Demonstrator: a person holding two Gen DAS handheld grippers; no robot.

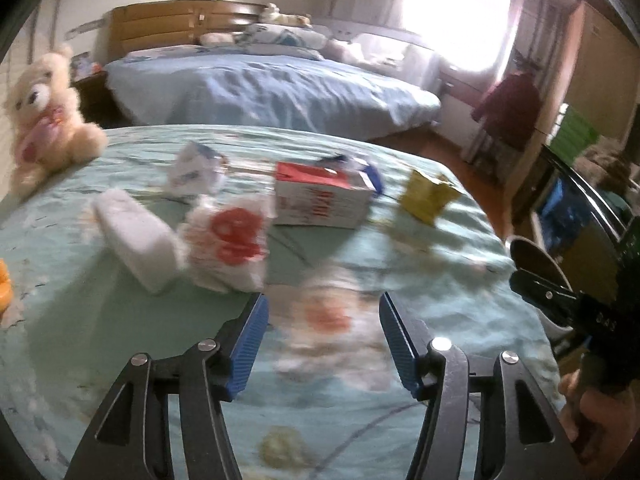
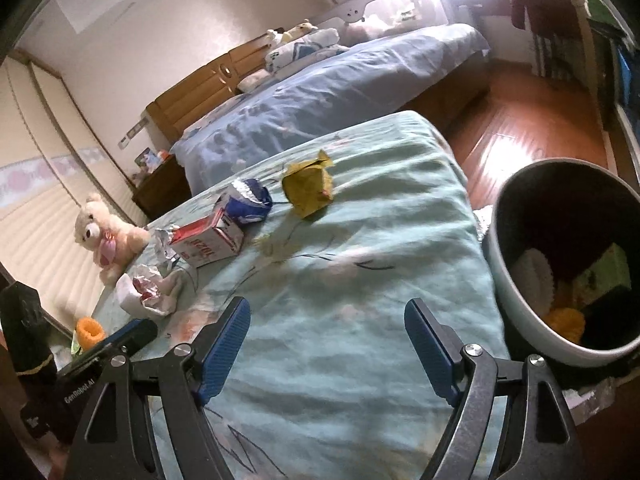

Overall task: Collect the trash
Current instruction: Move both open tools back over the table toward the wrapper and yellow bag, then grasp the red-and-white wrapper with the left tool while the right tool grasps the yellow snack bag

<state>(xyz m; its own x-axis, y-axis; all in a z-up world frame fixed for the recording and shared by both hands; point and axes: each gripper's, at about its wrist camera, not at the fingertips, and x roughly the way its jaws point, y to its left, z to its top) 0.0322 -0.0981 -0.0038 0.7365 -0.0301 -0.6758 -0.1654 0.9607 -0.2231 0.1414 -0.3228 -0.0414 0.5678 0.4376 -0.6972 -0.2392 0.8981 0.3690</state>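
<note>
Right now your left gripper [image 1: 322, 338] hangs over the mint-green bedspread [image 2: 360, 320] with its blue pads apart and nothing between them; only blurred floral print shows in the gap. Your right gripper [image 2: 326, 346] is spread wide too, empty, above a bare stretch of the same cover.

Ahead of your left gripper the trash lies scattered on the bed. A crumpled white wrapper with red print [image 1: 228, 250] sits closest, just beyond the left pad, touching a white block-shaped package [image 1: 134, 234] beside it. Farther back stands a red-and-white carton [image 1: 320, 200] on its side, with a crushed blue-and-white packet [image 2: 250, 200] right behind it. A crumpled white-and-blue wrapper [image 1: 196, 170] lies to the carton's left, and a yellow crumpled bag [image 1: 426, 194] sits well apart to its right, near the bed's edge.

To your right, off the bed's edge, stands the round trash bin [image 2: 516, 280] with a pale outer wall and dark inside; it already holds an orange foam net, a white fluted piece and a green box.

A cream teddy bear [image 1: 48, 108] sits at the far left of the bedspread, and an orange foam sleeve [image 2: 90, 330] lies near your left gripper. A blue bed [image 1: 260, 88] fills the room behind.
</note>
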